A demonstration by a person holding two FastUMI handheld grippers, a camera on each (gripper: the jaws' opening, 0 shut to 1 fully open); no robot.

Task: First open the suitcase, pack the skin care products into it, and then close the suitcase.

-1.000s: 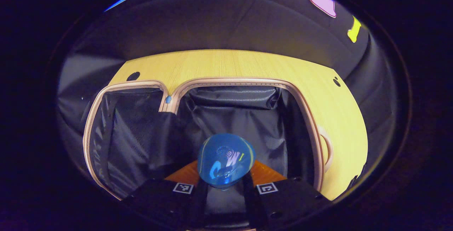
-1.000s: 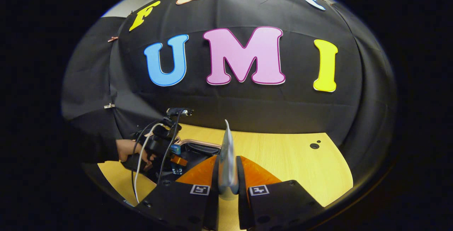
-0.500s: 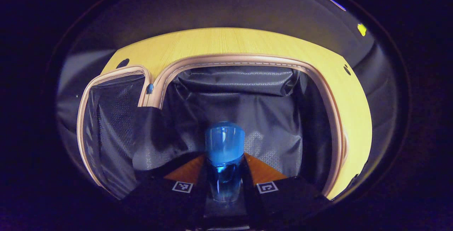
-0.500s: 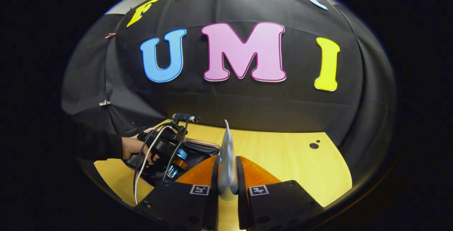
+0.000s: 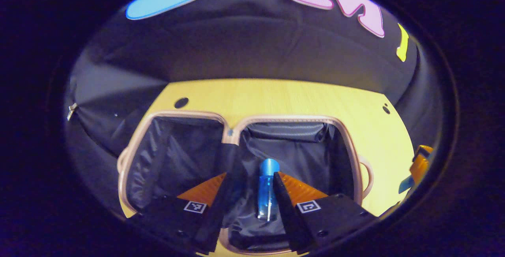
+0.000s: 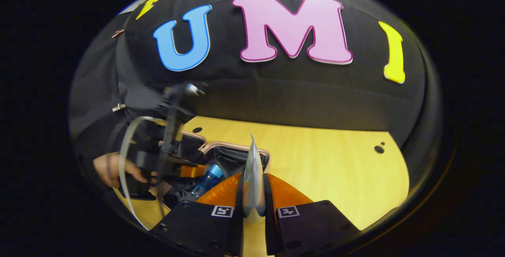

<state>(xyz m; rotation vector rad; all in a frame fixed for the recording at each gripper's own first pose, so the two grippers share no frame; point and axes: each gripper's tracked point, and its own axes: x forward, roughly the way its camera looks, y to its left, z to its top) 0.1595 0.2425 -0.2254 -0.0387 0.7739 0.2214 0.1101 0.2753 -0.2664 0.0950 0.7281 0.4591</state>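
Left gripper view is showing the left gripper (image 5: 244,194) spread wide over the open suitcase (image 5: 357,158), the blue bottle (image 5: 266,188) lying inside. The right gripper (image 6: 253,194) is pinching a silver tube (image 6: 253,178); I would lower it beside the bottle before letting go.

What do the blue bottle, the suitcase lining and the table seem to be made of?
Blue bottle: likely clear tinted plastic, glossy; light passes through the body, the cap looks matte. Suitcase lining: thin dark synthetic fabric with a slight sheen, creased and sagging. Table: pale wood or wood-look laminate, smooth, with fine straight grain lines.
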